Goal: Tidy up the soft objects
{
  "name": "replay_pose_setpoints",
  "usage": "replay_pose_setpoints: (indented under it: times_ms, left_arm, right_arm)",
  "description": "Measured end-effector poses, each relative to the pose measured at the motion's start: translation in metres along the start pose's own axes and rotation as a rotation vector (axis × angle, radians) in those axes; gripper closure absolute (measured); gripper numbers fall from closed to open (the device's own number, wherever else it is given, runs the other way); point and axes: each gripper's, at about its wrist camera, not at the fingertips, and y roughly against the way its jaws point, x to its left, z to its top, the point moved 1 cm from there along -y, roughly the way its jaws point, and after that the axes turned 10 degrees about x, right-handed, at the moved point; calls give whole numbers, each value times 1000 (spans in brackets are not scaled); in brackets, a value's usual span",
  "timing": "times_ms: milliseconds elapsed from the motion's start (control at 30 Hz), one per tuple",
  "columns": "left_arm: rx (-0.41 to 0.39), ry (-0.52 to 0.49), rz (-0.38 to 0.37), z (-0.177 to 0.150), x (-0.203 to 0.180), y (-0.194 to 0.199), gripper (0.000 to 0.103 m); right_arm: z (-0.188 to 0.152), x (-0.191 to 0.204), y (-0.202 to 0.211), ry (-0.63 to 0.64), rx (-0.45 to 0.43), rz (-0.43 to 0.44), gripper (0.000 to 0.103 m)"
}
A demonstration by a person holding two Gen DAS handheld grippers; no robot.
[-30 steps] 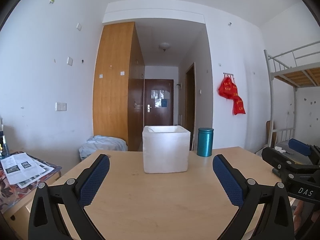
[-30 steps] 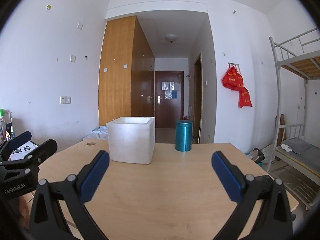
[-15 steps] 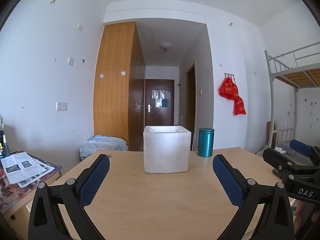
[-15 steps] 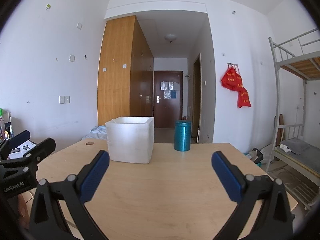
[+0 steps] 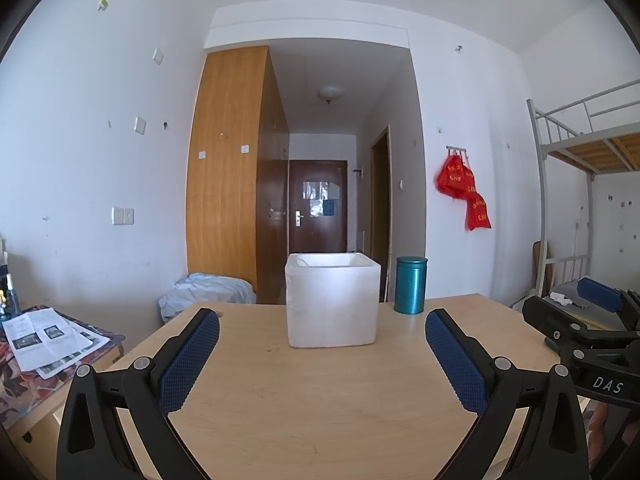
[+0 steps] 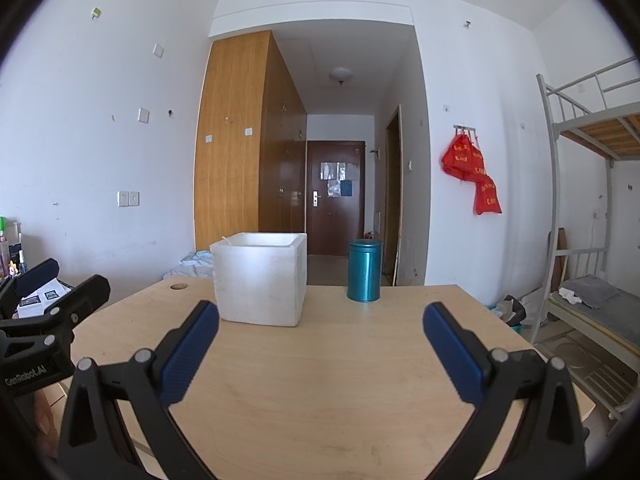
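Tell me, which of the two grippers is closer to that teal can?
Right. The teal can stands almost straight ahead of the right gripper; from the left gripper it sits off right, behind the white box.

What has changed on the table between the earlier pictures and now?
Almost nothing: the views shift only slightly. Nothing was grasped or released. The left claw and right claw stay open and empty; the white foam box and teal canister remain in place.

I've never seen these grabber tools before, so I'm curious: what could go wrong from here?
The teal canister stands tall close beside the white foam box; a reach by the open right gripper might tip it. The box looks light, so the open left gripper could shove it along the table.
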Motion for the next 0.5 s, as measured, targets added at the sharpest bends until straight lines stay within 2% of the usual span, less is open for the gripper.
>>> replay_pose_setpoints:
  times_ms: [500]
  left_arm:
    - [3, -1, 1, 0, 0, 1, 0]
  right_arm:
    - [-2, -2, 1, 2, 2, -4, 0]
